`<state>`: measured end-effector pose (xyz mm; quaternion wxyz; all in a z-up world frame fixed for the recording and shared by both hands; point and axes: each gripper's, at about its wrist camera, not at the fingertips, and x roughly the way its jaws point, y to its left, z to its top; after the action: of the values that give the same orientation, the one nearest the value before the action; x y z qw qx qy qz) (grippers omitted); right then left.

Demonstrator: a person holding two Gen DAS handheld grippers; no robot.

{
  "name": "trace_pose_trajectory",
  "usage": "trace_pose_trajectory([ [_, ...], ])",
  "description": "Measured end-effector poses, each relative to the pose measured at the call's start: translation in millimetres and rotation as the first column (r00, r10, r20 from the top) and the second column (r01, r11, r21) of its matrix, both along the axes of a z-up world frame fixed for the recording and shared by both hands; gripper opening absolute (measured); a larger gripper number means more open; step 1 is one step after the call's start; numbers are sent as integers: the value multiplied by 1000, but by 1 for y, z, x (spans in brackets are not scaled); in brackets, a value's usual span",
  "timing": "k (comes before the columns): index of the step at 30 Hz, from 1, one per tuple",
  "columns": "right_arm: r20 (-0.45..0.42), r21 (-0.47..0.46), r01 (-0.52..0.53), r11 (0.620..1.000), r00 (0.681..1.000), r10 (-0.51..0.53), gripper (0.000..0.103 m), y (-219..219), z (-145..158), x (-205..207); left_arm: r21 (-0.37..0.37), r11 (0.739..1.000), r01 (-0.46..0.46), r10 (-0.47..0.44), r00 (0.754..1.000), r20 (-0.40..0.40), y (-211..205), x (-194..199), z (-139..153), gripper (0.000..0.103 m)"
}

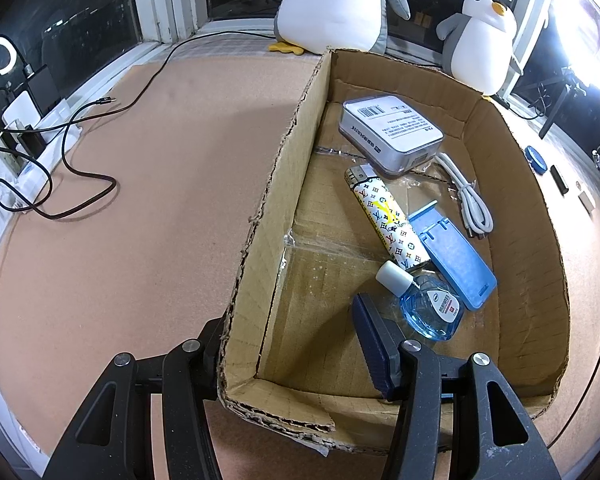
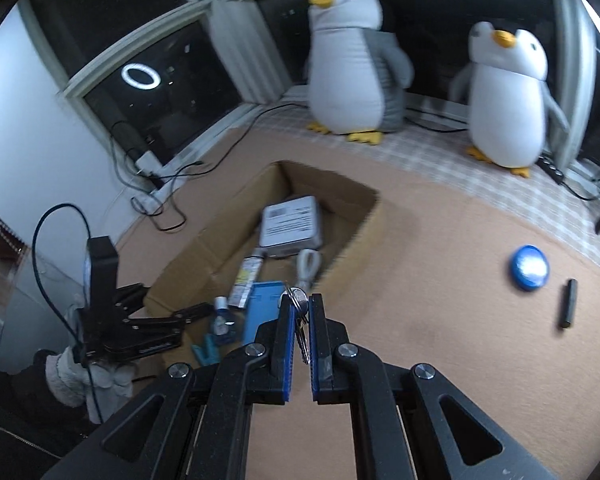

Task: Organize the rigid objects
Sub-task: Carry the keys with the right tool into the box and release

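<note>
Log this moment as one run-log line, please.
right gripper: shut on keys, near box | left gripper: open, straddling cardboard box wall | on mat: blue round tin, black stick

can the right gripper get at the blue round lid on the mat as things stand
Probably not yet: the right gripper is shut on keys. The path to the blue round lid on the mat looks open.
</note>
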<state>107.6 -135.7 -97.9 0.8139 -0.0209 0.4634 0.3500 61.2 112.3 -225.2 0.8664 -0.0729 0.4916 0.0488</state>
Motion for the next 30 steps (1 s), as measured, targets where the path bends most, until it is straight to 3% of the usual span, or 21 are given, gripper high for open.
trace_pose_trajectory([
  [13,-37,-78,-172,982,985,170,6,74,-32,-29,0,1000,0,0,1000,0,0,0,0,57],
  [28,-54,-133,-211,968,977,206,6,89,-50,-37,0,1000,1,-1,1000,2,0,0,0,57],
  [30,-51,-140,-214,967,977,208,11,91,-50,-38,0,1000,1,-1,1000,2,0,0,0,57],
])
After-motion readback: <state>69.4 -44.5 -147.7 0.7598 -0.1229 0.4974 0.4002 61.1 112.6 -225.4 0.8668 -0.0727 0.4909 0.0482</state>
